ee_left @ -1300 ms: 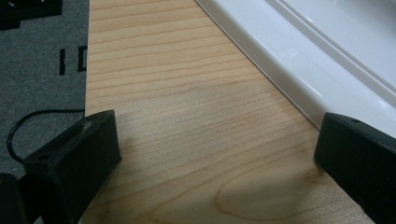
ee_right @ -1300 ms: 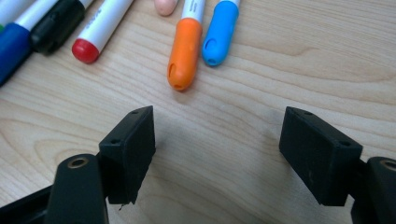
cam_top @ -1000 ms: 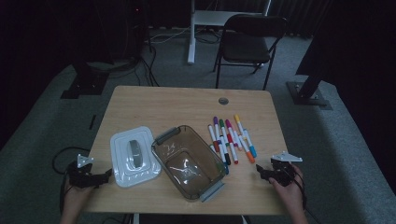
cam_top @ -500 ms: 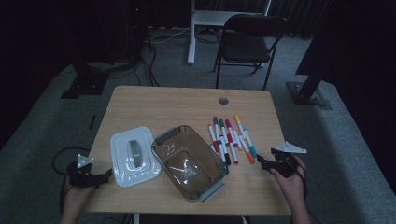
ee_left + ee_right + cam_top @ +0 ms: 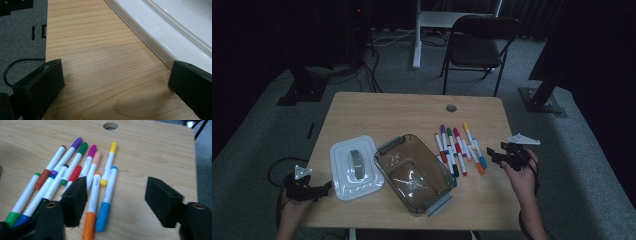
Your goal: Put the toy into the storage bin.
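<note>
A dim room with grey carpet [image 5: 272, 120] covering the floor. A light wooden desk [image 5: 412, 112] stands in the middle, with a round cable hole [image 5: 451, 108] near its far edge. Beyond the far right corner stands a dark folding chair [image 5: 479, 47] on thin metal legs. Next to it rises the white leg of another table [image 5: 417, 35]. Black cables [image 5: 362, 70] trail across the carpet beyond the far left corner. Dark stand bases [image 5: 539, 100] rest on the floor at either side. The far background is nearly black.
</note>
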Demonstrator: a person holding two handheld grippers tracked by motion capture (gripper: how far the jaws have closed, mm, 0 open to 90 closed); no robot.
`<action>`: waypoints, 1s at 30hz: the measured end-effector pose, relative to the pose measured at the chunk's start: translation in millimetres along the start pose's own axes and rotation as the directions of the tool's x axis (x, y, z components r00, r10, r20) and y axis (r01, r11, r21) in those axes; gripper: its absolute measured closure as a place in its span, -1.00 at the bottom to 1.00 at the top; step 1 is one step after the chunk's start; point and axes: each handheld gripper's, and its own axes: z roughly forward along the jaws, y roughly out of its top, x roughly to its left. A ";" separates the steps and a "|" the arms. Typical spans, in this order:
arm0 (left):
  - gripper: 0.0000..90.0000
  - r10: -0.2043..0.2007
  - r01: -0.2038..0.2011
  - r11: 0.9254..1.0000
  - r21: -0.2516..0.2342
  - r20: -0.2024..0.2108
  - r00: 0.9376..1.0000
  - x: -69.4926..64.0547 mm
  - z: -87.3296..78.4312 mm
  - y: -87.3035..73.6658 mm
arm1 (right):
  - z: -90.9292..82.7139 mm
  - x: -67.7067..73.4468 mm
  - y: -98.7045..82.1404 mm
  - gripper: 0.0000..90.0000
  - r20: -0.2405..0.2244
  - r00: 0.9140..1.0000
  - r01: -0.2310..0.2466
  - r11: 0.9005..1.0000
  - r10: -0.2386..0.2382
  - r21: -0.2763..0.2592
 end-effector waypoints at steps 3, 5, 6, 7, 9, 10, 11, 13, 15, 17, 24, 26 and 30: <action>-0.99 -0.001 0.001 1.000 0.000 -0.001 1.000 -0.1 0.0 0.0 | 12.6 0.3 5.6 0.02 -0.020 1.000 -0.005 0.999 0.006 0.034; -0.99 -0.001 0.001 1.000 0.001 -0.001 1.000 -0.1 0.0 0.1 | 24.1 0.6 6.1 0.07 -0.031 1.000 -0.004 0.998 0.006 0.068; -0.99 -0.001 0.001 1.000 0.001 -0.001 1.000 -0.1 0.0 0.2 | 30.0 0.8 5.7 0.09 -0.036 0.999 -0.004 0.997 0.007 0.080; -0.99 -0.001 0.001 1.000 0.001 -0.001 1.000 -0.2 0.0 0.1 | 35.9 0.9 4.9 0.12 -0.040 0.999 -0.003 0.996 0.006 0.085; -0.99 -0.001 0.001 1.000 0.000 -0.002 1.000 -0.2 0.1 0.1 | 47.5 0.8 2.5 0.14 -0.058 0.998 -0.001 0.995 0.007 0.102; -0.99 -0.002 0.002 1.000 0.000 -0.002 1.000 -0.3 0.1 0.0 | 52.8 0.9 1.1 0.16 -0.061 0.998 -0.004 0.994 0.010 0.112; -0.99 -0.002 0.002 1.000 0.000 -0.002 1.000 -0.3 0.1 0.0 | 57.4 0.9 -0.5 0.18 -0.059 0.998 -0.005 0.993 0.012 0.121; -0.99 -0.002 0.002 1.000 -0.001 -0.002 1.000 -0.3 0.1 -0.1 | 64.8 0.5 -3.3 0.20 -0.058 0.998 -0.011 0.990 0.019 0.141; -0.99 -0.002 0.002 1.000 -0.001 -0.002 1.000 -0.3 0.1 -0.2 | 70.2 -0.8 -5.2 0.24 -0.055 0.998 -0.021 0.987 0.029 0.158; -0.99 -0.002 0.002 1.000 -0.001 -0.002 1.000 -0.3 0.1 -0.2 | 74.7 -2.8 -6.4 0.30 -0.053 0.998 -0.029 0.985 0.039 0.172; -0.99 -0.001 0.001 1.000 0.000 -0.002 1.000 -0.3 0.1 -0.1 | 85.5 -7.9 -12.8 0.36 -0.032 0.999 -0.033 0.976 0.041 0.217; -0.99 -0.002 0.002 1.000 -0.001 -0.002 1.000 -0.4 0.1 -0.1 | 87.1 -9.2 -15.7 0.44 -0.030 0.998 -0.050 0.973 0.058 0.225; -0.99 -0.001 0.001 1.000 -0.001 -0.002 1.000 -0.4 0.1 -0.1 | 87.5 -9.6 -19.6 0.59 0.013 0.998 -0.069 0.972 0.068 0.227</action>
